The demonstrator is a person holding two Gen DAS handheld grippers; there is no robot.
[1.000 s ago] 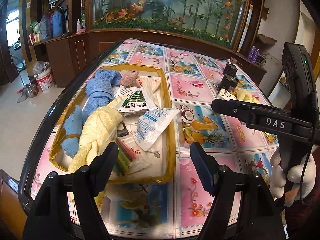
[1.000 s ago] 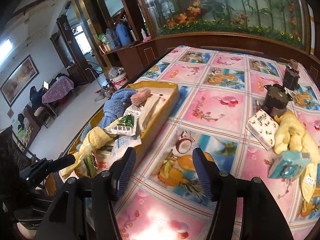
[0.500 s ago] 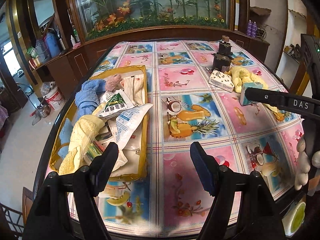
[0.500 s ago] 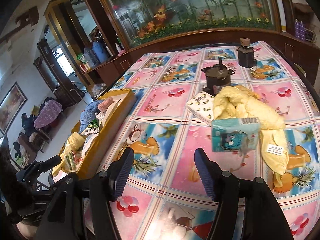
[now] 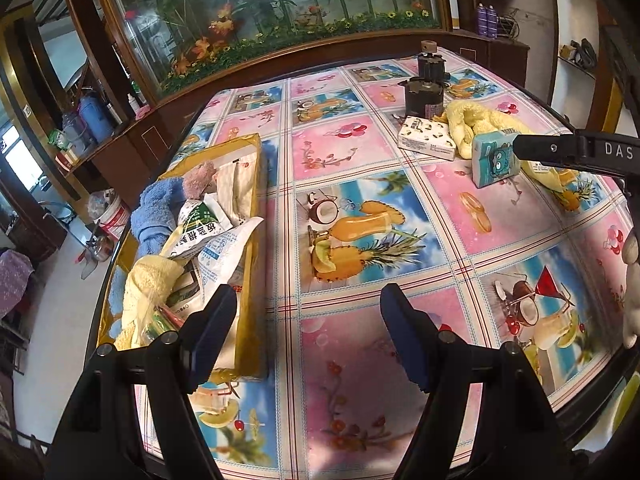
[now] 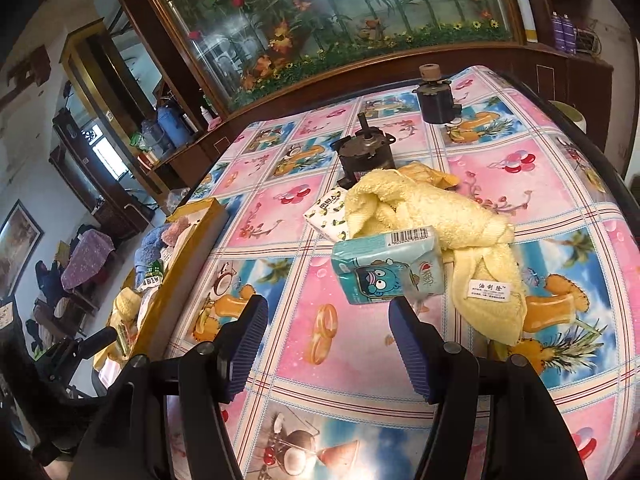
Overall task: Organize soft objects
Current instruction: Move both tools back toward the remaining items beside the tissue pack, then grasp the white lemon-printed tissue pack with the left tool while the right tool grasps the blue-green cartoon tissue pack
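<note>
Clearance: middle of table open, both sides obstructed.

A broad bare stretch of tablecloth (image 5: 340, 200) runs between the yellow tray (image 5: 250, 280) at the left edge and the cluster on the right. The tray is heaped above its wall with towels and packets. On the right, a teal tissue pack (image 6: 390, 270) stands just ahead of the right gripper (image 6: 324, 344), whose jaws are spread, touching a yellow towel (image 6: 440, 216); a patterned box (image 6: 326, 214) and two dark motors (image 6: 366, 154) close off the far side.
</note>
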